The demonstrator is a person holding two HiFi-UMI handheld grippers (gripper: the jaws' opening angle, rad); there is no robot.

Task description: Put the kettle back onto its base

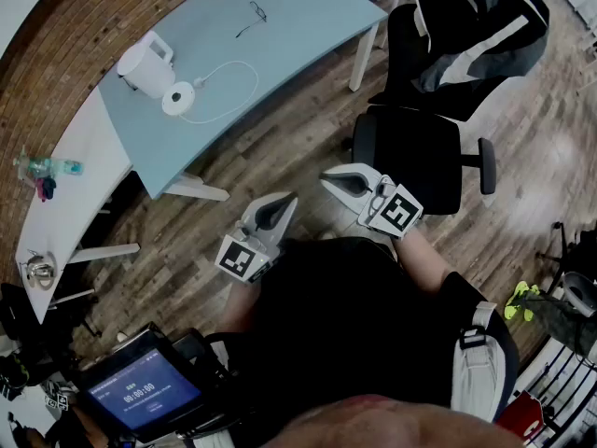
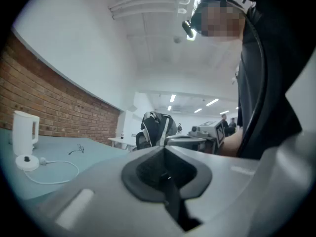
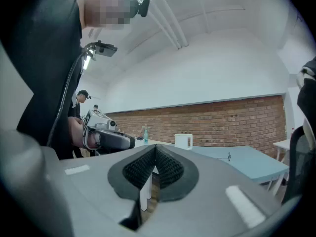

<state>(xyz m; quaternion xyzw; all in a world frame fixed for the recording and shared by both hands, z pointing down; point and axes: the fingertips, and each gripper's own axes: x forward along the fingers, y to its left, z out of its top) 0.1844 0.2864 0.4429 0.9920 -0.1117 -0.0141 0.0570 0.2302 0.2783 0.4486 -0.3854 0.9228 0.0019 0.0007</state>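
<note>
Brick wall and plank floor frame two curved tables, seen from above in the head view. On the white table (image 1: 65, 171) at far left lies a spray bottle (image 1: 42, 166). On the pale blue table (image 1: 298, 26) next to it the white kettle (image 1: 145, 63) stands upright off its base (image 1: 177, 98), just beside it. The base's cord (image 1: 229, 87) loops to the right, and a pair of glasses (image 1: 254, 12) lies further along.

Well apart from the table, over the floor, the left gripper (image 1: 289, 198) and right gripper (image 1: 327, 178) are held level near the person's body. A black office chair (image 1: 420, 152) draped with a jacket (image 1: 476, 35) stands to their right.

The left gripper view alone shows its pads pressed together with nothing between them, and the kettle (image 2: 24, 132) behind the base (image 2: 27, 162) at the far left. The right gripper view shows its own jaws closed and empty, the left gripper (image 3: 106, 135) at the left, and the kettle (image 3: 183, 141) small against the brick. The base is not to be seen there.
</note>
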